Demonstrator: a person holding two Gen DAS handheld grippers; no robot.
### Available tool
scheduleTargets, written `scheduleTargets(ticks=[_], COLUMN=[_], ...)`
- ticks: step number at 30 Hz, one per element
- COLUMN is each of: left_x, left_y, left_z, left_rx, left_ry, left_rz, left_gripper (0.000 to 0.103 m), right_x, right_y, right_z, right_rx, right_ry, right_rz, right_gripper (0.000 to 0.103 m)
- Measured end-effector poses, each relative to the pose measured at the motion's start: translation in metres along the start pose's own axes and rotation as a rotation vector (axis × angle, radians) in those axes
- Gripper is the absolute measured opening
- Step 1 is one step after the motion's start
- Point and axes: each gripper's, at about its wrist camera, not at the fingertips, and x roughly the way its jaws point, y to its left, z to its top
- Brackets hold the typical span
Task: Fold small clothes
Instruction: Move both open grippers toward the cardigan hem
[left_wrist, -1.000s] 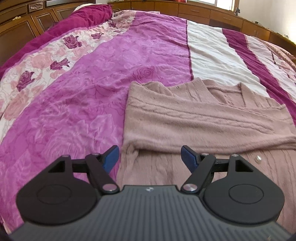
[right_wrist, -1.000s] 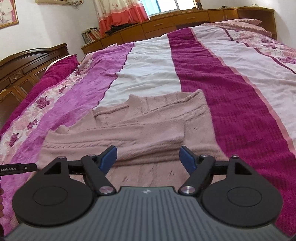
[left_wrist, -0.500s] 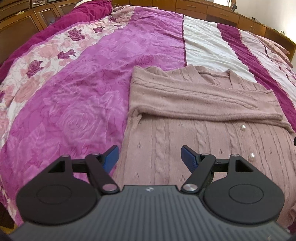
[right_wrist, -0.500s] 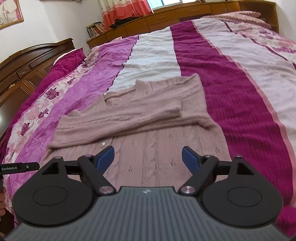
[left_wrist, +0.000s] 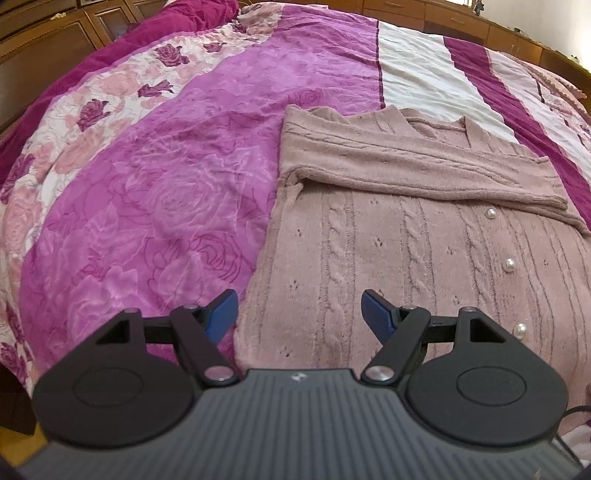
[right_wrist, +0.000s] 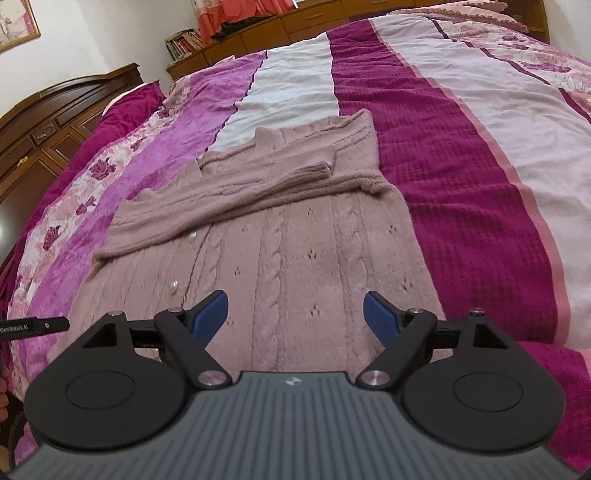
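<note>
A dusty-pink cable-knit cardigan (left_wrist: 399, 236) with pearl buttons (left_wrist: 509, 264) lies flat on the bed, both sleeves folded across its chest. My left gripper (left_wrist: 299, 314) hovers open above the cardigan's near left hem corner, nothing between its blue pads. In the right wrist view the same cardigan (right_wrist: 280, 240) fills the middle, and my right gripper (right_wrist: 295, 315) stands open over its lower right part, holding nothing. The hem itself is hidden behind both gripper bodies.
The bedspread (left_wrist: 155, 192) has magenta, white and floral stripes, with a dark maroon band (right_wrist: 461, 206) right of the cardigan. Wooden cabinets (right_wrist: 40, 136) line the left side, a low wooden shelf (right_wrist: 295, 22) the far end. The left gripper's edge (right_wrist: 33, 326) shows at far left.
Both grippers have drawn back toward the near end of the cardigan, so its lower body and pearl buttons have come into view. The right jaws stand slightly wider than before.
</note>
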Motion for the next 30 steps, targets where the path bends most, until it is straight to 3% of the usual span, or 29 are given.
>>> scheduleTargets(ticks=[16, 23, 30], left_x=[0.004, 0.008, 0.010], left_y=[0.012, 0.017, 0.020], left_z=[-0.028, -0.035, -0.035], left_rx=[-0.001, -0.021, -0.033], left_ry=[0.071, 0.109, 0.130], left_rz=[0.028, -0.001, -0.010], left_gripper=[0.075, 0.075, 0.075], right_x=[-0.030, -0.038, -0.031], right_y=[-0.026, -0.044, -0.058], right_z=[-0.016, -0.024, -0.030], right_rx=[0.004, 0.034, 0.114], right_ry=[0.034, 0.054, 0.113], right_rz=[-0.047, -0.082, 0.007], right_gripper=[0.086, 0.086, 0.086])
